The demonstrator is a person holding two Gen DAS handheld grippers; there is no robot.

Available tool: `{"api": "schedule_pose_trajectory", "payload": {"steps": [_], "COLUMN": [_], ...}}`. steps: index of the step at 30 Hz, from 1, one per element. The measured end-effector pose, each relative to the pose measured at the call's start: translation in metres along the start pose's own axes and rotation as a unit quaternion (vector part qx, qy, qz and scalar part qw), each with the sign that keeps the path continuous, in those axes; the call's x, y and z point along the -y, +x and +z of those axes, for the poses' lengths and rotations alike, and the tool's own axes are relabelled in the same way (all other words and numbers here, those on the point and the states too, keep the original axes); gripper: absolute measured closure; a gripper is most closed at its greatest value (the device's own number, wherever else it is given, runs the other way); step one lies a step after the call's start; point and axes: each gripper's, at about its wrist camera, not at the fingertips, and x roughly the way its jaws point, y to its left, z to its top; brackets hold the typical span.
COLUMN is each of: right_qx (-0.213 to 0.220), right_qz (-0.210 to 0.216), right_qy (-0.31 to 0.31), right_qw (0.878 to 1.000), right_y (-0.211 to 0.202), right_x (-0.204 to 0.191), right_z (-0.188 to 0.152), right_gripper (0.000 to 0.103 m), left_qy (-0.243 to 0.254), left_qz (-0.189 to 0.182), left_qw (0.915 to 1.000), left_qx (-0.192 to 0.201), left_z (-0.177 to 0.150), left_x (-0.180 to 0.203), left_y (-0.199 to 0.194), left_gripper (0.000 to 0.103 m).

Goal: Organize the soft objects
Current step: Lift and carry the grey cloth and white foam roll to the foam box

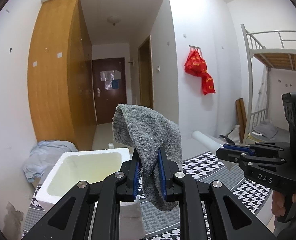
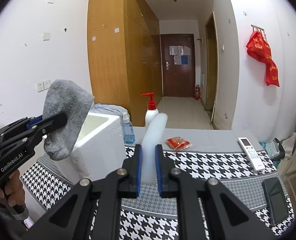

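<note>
A white foam box (image 1: 92,160) sits at the left of a checked tablecloth (image 2: 208,164). Above it, the left gripper (image 1: 148,160) is clamped on a grey sock (image 1: 148,132). The right gripper (image 2: 149,156) is closed on a white foam strip (image 2: 154,136).

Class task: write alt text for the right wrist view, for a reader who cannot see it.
The right gripper pinches a white foam strip above a houndstooth tablecloth. At left, the left gripper holds a grey sock by a white foam box; a pump bottle, remote and phone lie on the table.
</note>
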Motion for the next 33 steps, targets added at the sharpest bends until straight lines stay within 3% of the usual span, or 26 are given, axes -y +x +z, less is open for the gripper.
{"api": "schedule_pose_trajectory", "payload": {"steps": [33], "right_qx": [0.001], "right_qz": [0.068], "right_qy": [-0.047], "right_qw": [0.997], "right_y": [0.026], "right_x": [-0.053], "right_z": [0.017], "right_gripper": [0.087], "left_qy": [-0.023], "left_qz": [0.070], "left_qw": [0.9972], "left_qx": [0.012], "left_z": [0.005], "left_x": [-0.039], "left_y": [-0.021], "left_gripper": [0.085]}}
